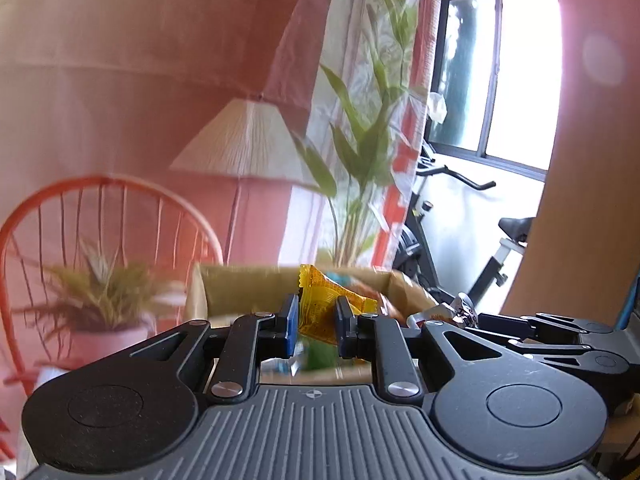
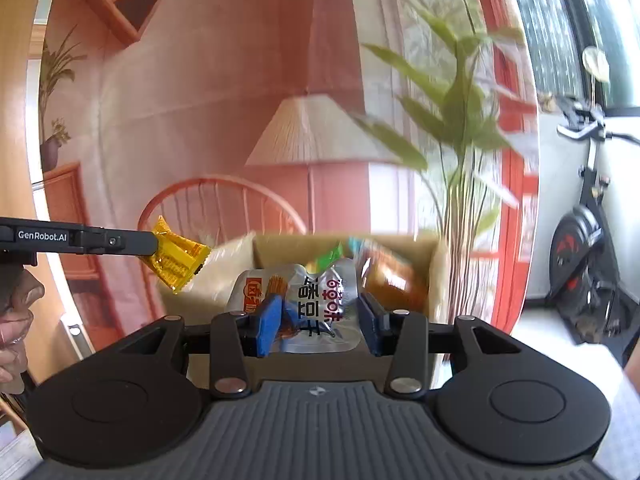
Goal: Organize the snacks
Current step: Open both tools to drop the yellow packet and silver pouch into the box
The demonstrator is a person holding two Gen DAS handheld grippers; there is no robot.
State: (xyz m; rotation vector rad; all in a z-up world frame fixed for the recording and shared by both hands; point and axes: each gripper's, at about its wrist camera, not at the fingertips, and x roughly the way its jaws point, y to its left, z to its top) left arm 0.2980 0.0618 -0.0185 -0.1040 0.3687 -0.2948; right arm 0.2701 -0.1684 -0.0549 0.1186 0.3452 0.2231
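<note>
My left gripper (image 1: 317, 326) is shut on a small yellow snack packet (image 1: 326, 304), held up in the air; the right wrist view shows that packet (image 2: 178, 258) at the tip of the left gripper's fingers (image 2: 120, 240). My right gripper (image 2: 320, 320) is shut on a silver snack pouch with red and black print (image 2: 320, 304), pinched between its blue pads. Behind both sits an open cardboard box (image 2: 400, 246) with several snack packs inside, among them an orange-brown one (image 2: 392, 280). The same box (image 1: 240, 284) lies beyond the left gripper.
A printed backdrop with a lamp (image 1: 244, 140), a red chair (image 1: 100, 208) and plants hangs behind the box. An exercise bike (image 2: 580, 248) stands at the right by a window (image 1: 500, 72). A person's hand (image 2: 16, 320) shows at the left edge.
</note>
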